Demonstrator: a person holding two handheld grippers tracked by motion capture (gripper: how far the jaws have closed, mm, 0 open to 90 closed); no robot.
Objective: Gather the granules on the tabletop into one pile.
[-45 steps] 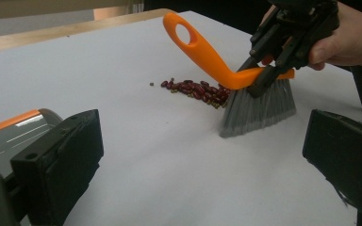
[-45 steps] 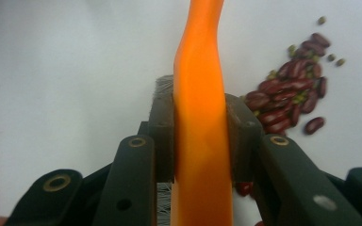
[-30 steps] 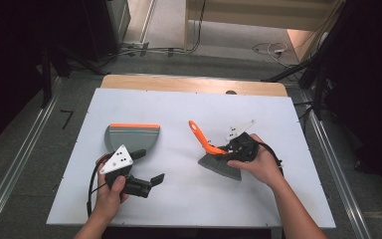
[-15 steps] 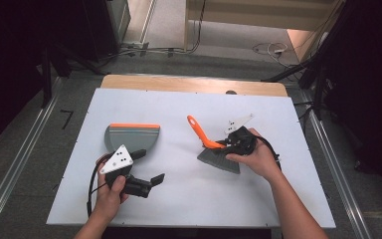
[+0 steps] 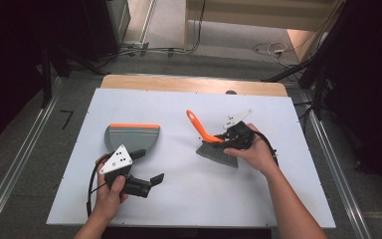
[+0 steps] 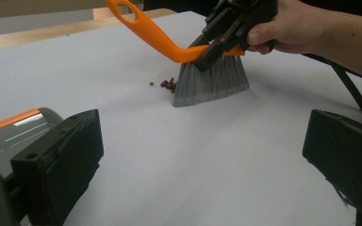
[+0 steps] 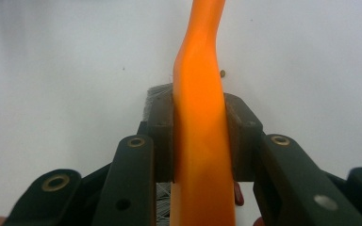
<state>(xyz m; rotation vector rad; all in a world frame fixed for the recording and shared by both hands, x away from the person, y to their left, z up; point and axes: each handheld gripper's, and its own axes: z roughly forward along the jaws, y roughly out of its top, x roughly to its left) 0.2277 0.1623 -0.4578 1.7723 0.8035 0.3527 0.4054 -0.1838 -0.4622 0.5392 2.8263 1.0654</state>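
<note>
The right tool point(image 5: 231, 138) is clamping the brush point(image 6: 207, 70) to sweep beans point(image 6: 168, 84); the left tool point(image 5: 142, 172) is waiting, jaws apart, beside the dustpan point(image 5: 129, 137).

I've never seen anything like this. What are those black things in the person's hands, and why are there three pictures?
A person holds a two-jaw gripper in each hand. One camera looks down from above; the others ride on each gripper. On the white table lies a grey dustpan with an orange edge. The right gripper is clamped on an orange-handled brush, its grey bristles down beside a few small red beans. The left gripper is open, holding nothing, near the dustpan.
</note>
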